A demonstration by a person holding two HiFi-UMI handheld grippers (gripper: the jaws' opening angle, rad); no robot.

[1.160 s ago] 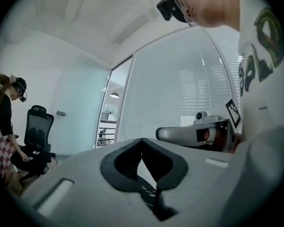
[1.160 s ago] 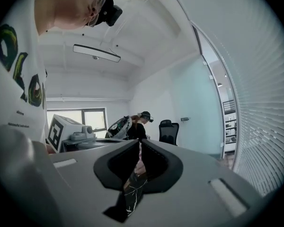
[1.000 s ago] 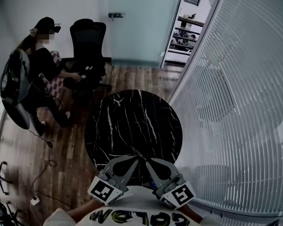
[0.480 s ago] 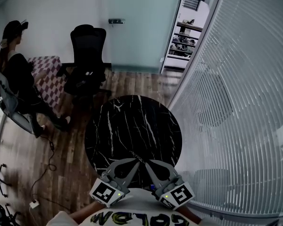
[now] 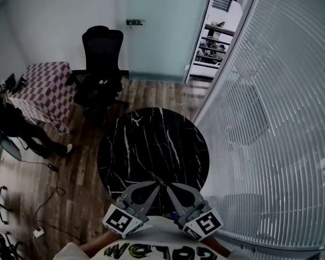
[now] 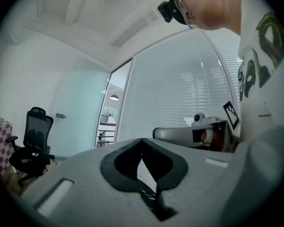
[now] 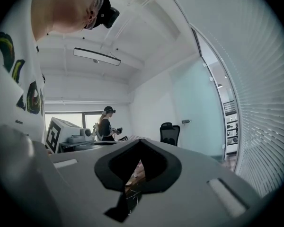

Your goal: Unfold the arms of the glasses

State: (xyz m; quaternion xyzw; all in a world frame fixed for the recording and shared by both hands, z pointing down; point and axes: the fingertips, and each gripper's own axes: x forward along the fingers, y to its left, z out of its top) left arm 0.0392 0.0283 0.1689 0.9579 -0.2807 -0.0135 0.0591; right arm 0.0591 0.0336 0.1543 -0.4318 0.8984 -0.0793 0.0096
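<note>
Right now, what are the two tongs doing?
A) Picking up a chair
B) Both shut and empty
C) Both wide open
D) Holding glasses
B: the left tongs and the right tongs each have their tips pressed together with nothing between them.

The left claw (image 5: 156,184) is pointing toward 1 o'clock and the right claw (image 5: 170,187) toward 11, tips nearly meeting low at 6 o'clock. Both are gripping nothing, jaws pressed together.
</note>
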